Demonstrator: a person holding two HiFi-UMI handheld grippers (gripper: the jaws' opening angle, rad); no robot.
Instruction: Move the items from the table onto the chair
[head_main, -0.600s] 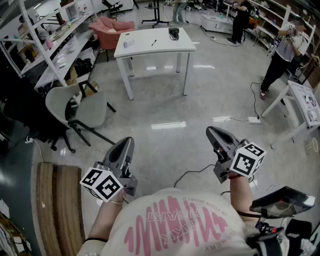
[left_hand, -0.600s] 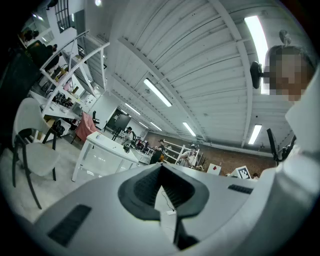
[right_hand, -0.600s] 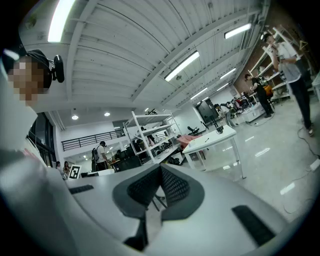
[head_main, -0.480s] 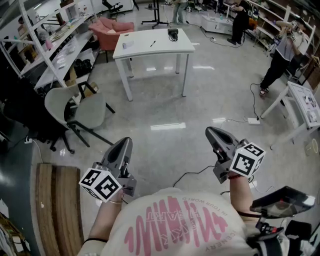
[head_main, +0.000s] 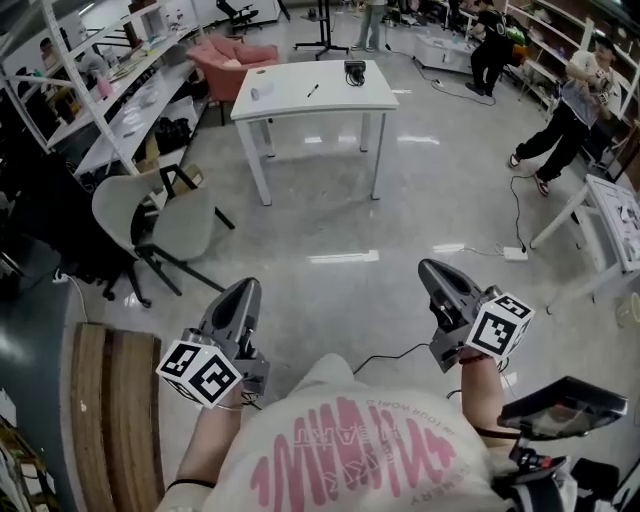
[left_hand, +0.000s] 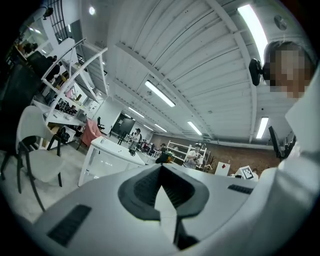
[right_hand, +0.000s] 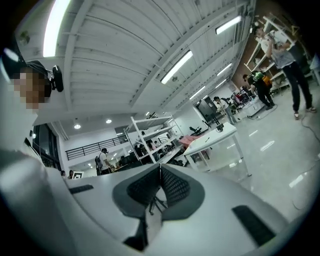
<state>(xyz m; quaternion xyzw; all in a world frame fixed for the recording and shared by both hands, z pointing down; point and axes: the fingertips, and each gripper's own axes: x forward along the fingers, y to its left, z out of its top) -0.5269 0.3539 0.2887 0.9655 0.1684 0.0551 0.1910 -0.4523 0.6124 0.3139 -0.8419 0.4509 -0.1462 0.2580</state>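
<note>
A white table (head_main: 313, 97) stands across the floor, far from me, with a black object (head_main: 354, 70), a pen (head_main: 312, 89) and a small white item (head_main: 262, 92) on top. A grey office chair (head_main: 160, 225) stands to its left, nearer me. My left gripper (head_main: 247, 288) and right gripper (head_main: 431, 268) are held level in front of my chest, both shut and empty. The left gripper view shows the shut left gripper (left_hand: 161, 167), with the table (left_hand: 107, 152) and chair (left_hand: 35, 160) beyond. In the right gripper view the shut right gripper (right_hand: 160, 167) points toward the table (right_hand: 220, 136).
A pink armchair (head_main: 235, 55) sits behind the table and long shelving (head_main: 120, 100) lines the left wall. A wooden bench (head_main: 115, 420) is at my lower left. A cable (head_main: 400, 352) and power strip (head_main: 515, 253) lie on the floor. A person (head_main: 560, 115) and another table (head_main: 610, 215) are at right.
The head view has shifted a little, so the table and chair sit slightly lower in frame. The person at the right has stepped. Both grippers stay shut in the same pose.
</note>
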